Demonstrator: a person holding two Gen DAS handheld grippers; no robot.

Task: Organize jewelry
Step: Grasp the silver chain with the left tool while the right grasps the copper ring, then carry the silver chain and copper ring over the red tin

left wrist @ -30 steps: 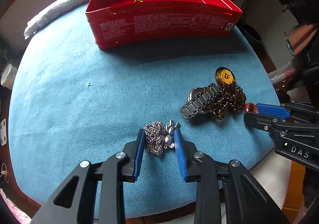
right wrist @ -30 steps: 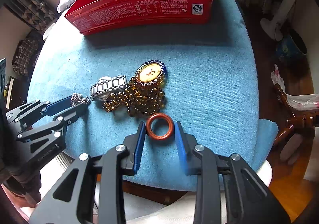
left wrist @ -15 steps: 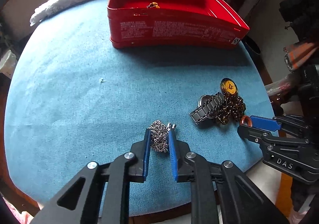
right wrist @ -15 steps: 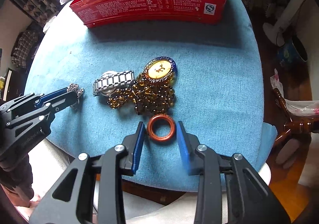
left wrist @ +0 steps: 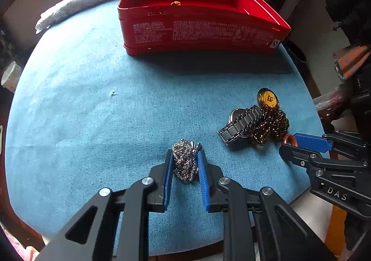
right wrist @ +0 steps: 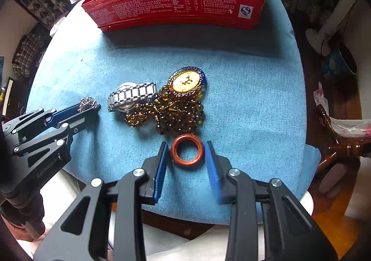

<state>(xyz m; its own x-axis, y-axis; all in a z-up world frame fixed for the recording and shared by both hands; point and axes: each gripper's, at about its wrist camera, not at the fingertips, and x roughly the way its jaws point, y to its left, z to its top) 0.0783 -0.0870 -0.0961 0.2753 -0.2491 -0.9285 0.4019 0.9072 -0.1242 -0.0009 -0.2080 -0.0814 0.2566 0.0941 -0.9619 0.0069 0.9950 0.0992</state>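
Observation:
My left gripper (left wrist: 184,155) is shut on a bunched silver chain (left wrist: 184,160) and holds it just above the blue cloth; the chain also shows in the right wrist view (right wrist: 87,103). My right gripper (right wrist: 186,148) is open, its fingers on either side of a brown ring (right wrist: 187,150) lying on the cloth, a little apart from it. A silver watch (right wrist: 132,96) lies beside an amber bead necklace (right wrist: 176,113) with a gold oval pendant (right wrist: 186,80). An open red tin (left wrist: 199,15) stands at the back with a small gold piece (left wrist: 175,3) inside.
A round table covered in blue cloth (left wrist: 92,103) bears everything. A rolled white towel (left wrist: 78,7) lies at its far left edge. Dark wooden furniture (right wrist: 343,147) and a pot (right wrist: 338,61) stand on the floor beyond the right edge.
My left gripper has closed on the silver chain and lifted it slightly while moving toward the tin. My right gripper has stayed open around the ring, edging forward.

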